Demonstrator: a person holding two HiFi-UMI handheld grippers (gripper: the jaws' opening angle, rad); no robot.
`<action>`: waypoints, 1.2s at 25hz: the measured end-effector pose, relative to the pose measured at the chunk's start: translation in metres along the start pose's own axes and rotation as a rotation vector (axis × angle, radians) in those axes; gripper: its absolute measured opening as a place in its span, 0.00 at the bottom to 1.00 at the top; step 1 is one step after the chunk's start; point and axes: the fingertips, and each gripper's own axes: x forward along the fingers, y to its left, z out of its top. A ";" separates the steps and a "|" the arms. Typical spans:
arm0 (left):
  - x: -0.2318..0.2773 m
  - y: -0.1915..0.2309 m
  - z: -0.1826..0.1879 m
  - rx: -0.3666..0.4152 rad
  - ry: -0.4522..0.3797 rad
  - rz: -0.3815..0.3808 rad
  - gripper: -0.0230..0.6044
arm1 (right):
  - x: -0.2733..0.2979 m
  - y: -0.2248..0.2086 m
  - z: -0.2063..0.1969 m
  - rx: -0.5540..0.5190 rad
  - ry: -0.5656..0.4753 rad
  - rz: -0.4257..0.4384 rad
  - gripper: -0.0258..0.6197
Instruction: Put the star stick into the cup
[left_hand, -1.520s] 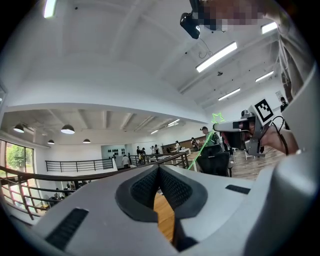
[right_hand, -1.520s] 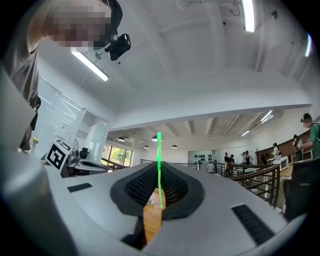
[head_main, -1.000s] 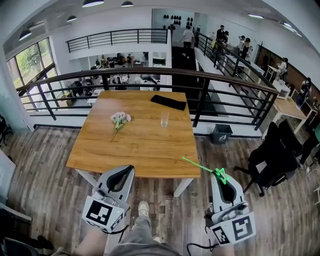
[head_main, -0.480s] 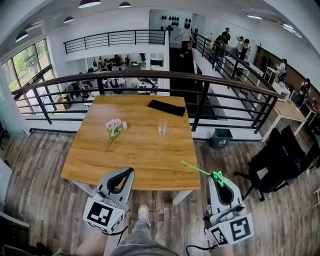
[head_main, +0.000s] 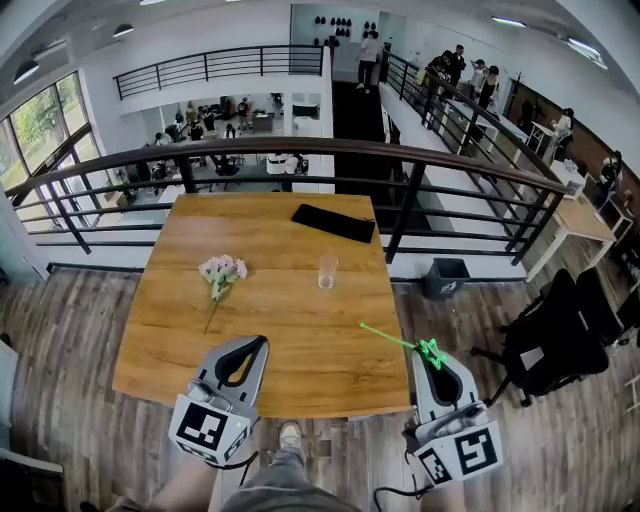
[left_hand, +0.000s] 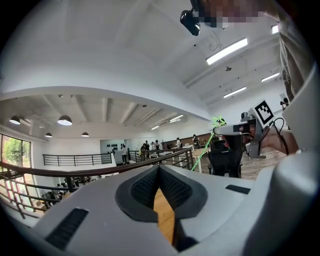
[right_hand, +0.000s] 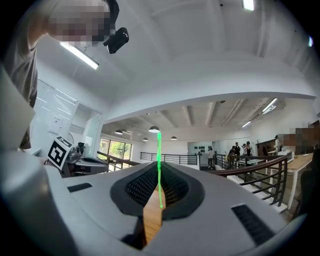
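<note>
- The right gripper has its jaws closed on the stick, pinching it at the star end. The thin green shaft juts out ahead over the near right edge of the table.
- In the right gripper view the stick rises straight out from between the pads, roughly in line with the gripper.
- The stick looks very light, thin and probably a bit springy, so its free tip may wobble. The grip near the star leaves the long plain end free to go in first.
- The cup is small, clear and likely easy to tip. It stands well apart from the stick, mid-table, right of the flowers.
- The left gripper has its jaws together on nothing, near the table's front edge.
</note>
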 end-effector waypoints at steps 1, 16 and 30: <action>0.010 0.010 -0.002 0.002 0.004 -0.004 0.06 | 0.014 -0.005 -0.001 0.002 0.005 -0.005 0.10; 0.109 0.112 -0.017 0.006 0.013 -0.073 0.06 | 0.157 -0.032 -0.005 -0.022 0.057 -0.052 0.10; 0.146 0.105 -0.029 -0.016 0.056 -0.062 0.06 | 0.192 -0.062 -0.035 0.020 0.097 -0.005 0.10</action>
